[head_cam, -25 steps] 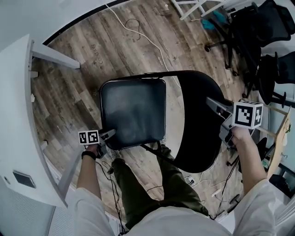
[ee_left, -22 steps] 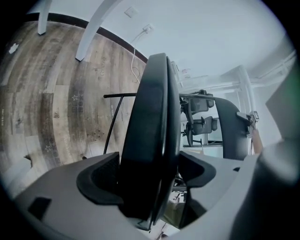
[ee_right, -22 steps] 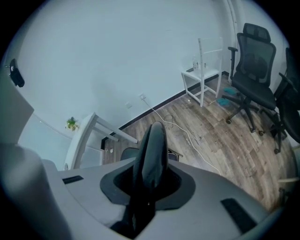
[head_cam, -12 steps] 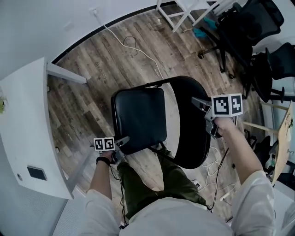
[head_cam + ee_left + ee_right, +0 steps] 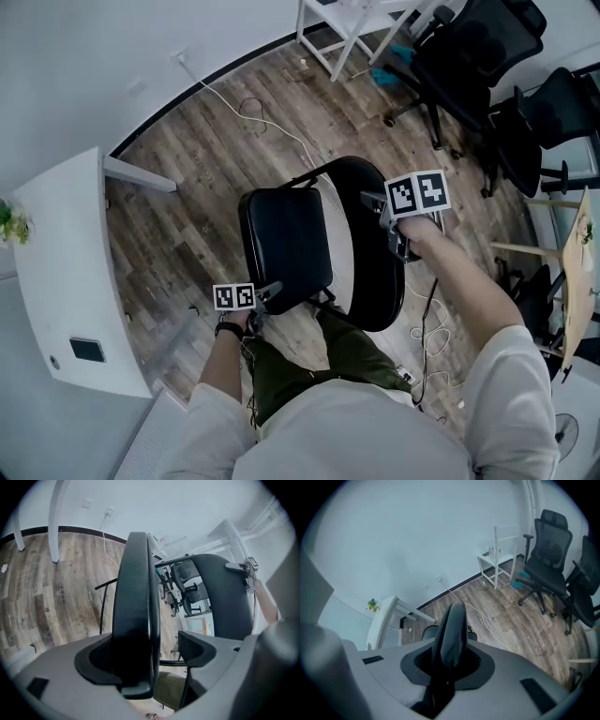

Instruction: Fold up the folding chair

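The black folding chair stands on the wood floor in front of me, half closed. Its seat [image 5: 286,246] is tipped up steeply towards the backrest [image 5: 373,267]. My left gripper [image 5: 269,292] is at the seat's front edge. In the left gripper view the seat [image 5: 136,602] runs between the jaws of that gripper [image 5: 150,656]; it lies against the left pad, with a gap to the right pad. My right gripper [image 5: 377,202] is shut on the backrest's top edge, and the backrest [image 5: 452,625] fills its jaws [image 5: 449,663].
A white table [image 5: 56,281] stands at the left with a dark device [image 5: 86,350] on it. Black office chairs [image 5: 469,66] and a white frame [image 5: 347,28] are at the back right. A white cable [image 5: 272,122] trails over the floor. My legs [image 5: 319,366] are just behind the chair.
The seat has swung up from nearly flat to steep, closing on the backrest. My left gripper rose with its front edge. The right gripper lifted a little with the backrest.
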### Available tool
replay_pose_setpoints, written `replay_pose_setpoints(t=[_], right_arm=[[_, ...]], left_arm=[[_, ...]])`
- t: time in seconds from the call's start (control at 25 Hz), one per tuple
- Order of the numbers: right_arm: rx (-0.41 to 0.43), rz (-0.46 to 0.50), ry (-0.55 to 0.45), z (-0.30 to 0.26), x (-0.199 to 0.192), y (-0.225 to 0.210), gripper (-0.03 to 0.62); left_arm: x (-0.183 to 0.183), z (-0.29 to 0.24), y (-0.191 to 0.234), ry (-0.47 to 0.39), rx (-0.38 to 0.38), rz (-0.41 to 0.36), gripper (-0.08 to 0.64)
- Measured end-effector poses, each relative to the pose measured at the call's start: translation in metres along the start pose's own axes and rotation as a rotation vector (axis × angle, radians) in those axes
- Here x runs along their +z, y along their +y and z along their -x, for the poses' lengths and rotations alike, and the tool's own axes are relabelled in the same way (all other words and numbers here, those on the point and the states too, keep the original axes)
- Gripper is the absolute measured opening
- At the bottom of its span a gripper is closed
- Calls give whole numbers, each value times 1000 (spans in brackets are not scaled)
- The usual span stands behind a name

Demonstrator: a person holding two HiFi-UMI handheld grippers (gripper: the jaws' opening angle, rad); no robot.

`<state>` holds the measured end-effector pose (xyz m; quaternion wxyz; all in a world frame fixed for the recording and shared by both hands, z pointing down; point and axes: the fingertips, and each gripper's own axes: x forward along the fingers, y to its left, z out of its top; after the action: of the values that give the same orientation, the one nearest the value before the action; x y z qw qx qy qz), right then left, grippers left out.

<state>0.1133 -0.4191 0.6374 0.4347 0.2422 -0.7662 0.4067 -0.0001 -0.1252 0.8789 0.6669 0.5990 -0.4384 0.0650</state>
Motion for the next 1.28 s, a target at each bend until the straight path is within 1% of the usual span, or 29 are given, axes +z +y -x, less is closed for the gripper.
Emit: replay_pose_setpoints(t=[0.24,0.6,0.76,0.96,1.12,1.28], right_arm=[[-14,-1,7,20,2,-7,77],[-33,-3,13,43,3,-16,81],[-42,-6,16,53,5,-22,83],[-41,-14,20,63,6,-35,86],[-45,-19,22,67,6,-41,89],[-48,-20,24,72,3,-50,89]], left_arm=[[-3,-12,-56,18,13,-25,394],[-9,-40,-139,58,-42,-68,394],[-12,-58,-177,89,-70,-109,394],[-14,-80,-211,122,-87,-157,394],[-20,-97,-232,179,-102,-223,394],[-25,-114,-250,211,-114,-263,394]])
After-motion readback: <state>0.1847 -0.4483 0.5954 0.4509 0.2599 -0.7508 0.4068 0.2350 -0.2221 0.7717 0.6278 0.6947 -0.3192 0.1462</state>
